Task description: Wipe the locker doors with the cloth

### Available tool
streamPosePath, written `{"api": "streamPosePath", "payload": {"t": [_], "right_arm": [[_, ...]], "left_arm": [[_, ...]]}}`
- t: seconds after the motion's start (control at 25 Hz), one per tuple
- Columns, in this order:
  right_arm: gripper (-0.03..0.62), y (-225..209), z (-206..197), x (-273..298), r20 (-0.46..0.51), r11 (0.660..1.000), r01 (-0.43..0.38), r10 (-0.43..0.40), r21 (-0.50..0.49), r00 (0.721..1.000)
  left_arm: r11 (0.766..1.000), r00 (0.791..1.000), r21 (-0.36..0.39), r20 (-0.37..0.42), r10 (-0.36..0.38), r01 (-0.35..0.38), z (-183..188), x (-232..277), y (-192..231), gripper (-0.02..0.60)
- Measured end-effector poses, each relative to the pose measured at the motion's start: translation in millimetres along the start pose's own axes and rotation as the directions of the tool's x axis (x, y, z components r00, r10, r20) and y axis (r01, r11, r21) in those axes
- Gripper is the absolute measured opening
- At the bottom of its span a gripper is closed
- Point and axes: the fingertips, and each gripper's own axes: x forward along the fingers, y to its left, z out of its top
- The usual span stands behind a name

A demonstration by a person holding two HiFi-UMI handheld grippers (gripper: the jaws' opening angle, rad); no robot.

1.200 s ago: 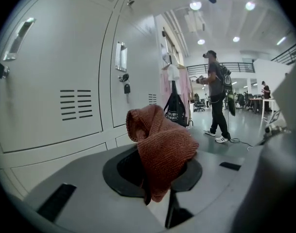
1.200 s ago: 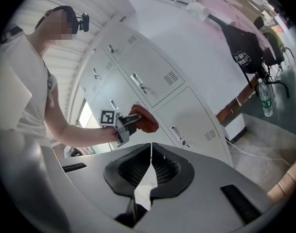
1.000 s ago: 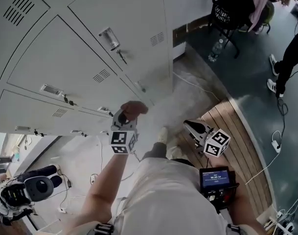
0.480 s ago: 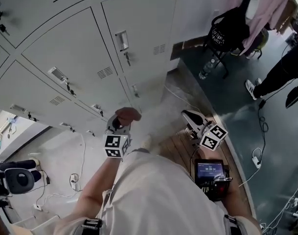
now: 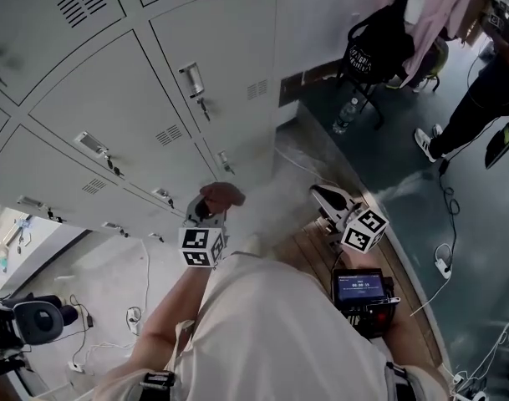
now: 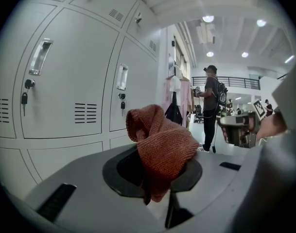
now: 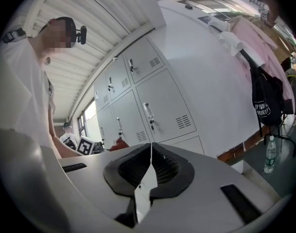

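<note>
**A:** Head view. Left gripper [image 5: 211,210] is clamped on the red cloth [image 5: 221,195], held up near the lower row of locker doors [image 5: 112,90]. I can't tell from here whether the cloth touches metal.

**B:** Other side?

**A:** Right gripper [image 5: 327,202] sits low by the hip over the wooden strip [image 5: 379,215], well apart from the doors.

**B:** Left gripper view?

**A:** The cloth is a bunched wad between the jaws and sticks out past the tips. The doors are off to the left with a clear gap, so no contact. Each door has a handle [image 6: 39,57] and a key [image 6: 24,98] near one side edge, and vent slots [image 6: 86,113] lower down.

**B:** Right gripper view?

**A:** Jaws are closed together with nothing in them. The lockers are in the background.

**B:** So the wipe?

**A:** My read is it hasn't started.
- Push the wad flat on the panel so the fabric meets the metal, not the jaw tips.
- Use overlapping strokes from one door edge to the other.
- Go around the handle and key, since the key could snag the weave.
- Go light over the slots.

**B:** Room to move?

**A:** The floor in front of the bank is open towards its left. At the right edge the bank ends at a wall, and beyond it are a chair [image 5: 378,40], a bottle [image 5: 343,117] and cables [image 5: 442,261]. Keep the free gripper tucked in.
</note>
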Motion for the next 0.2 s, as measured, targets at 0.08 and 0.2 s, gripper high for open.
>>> {"api": "streamPosePath", "payload": {"t": [0.08, 0.2], "right_arm": [[0.018, -4.8, 7.0, 0.2, 0.016, 1.000, 0.004, -0.004, -0.014, 1.000], [0.018, -12.2, 14.8, -1.4, 0.027, 1.000, 0.009, -0.008, -0.029, 1.000]], "left_arm": [[1.000, 1.000, 0.004, 0.001, -0.003, 0.003, 1.0, 4.8, -3.3, 0.071], [1.000, 1.000, 0.004, 0.002, -0.008, 0.008, 1.7, 11.5, -10.5, 0.071]]}}
